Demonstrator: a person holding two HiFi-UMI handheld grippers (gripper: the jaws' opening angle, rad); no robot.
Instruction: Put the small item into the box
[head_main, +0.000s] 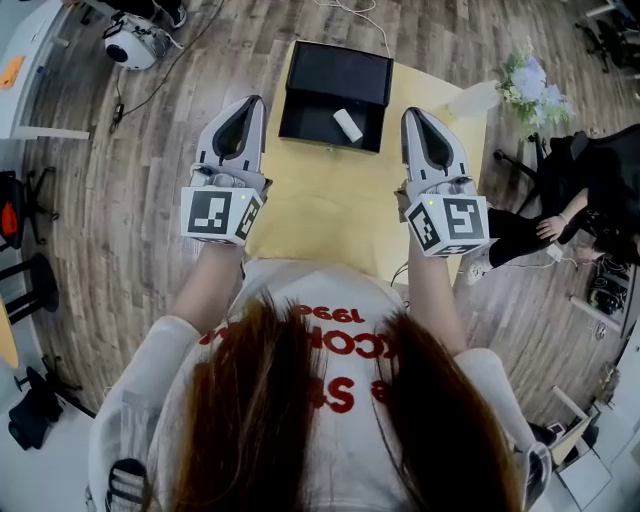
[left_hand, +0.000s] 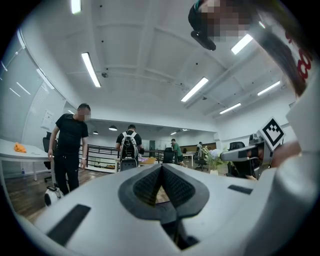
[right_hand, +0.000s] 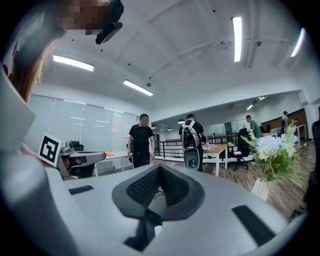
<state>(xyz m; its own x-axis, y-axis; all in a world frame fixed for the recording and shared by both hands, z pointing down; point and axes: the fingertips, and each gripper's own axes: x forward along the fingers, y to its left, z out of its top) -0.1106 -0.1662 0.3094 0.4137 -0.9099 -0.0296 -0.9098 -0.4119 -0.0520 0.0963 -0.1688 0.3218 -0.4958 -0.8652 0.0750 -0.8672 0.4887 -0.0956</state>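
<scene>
A black open box (head_main: 340, 70) sits at the far end of the yellow table (head_main: 300, 220), and a small white item (head_main: 347, 125) lies inside it. My left gripper (head_main: 254, 102) is held up above the table's left side, short of the box, shut and holding nothing. My right gripper (head_main: 410, 113) is level with it on the right, also shut and holding nothing. Both gripper views look out across the room, with the left gripper (left_hand: 161, 167) and the right gripper (right_hand: 159, 168) showing their pads meeting at the tip. Neither gripper view shows the box.
A vase of flowers (head_main: 530, 85) stands at the table's far right corner. A seated person (head_main: 560, 215) is to the right of the table. A white device (head_main: 130, 45) lies on the wooden floor at far left. Two people (left_hand: 70, 145) (left_hand: 129, 145) stand further off.
</scene>
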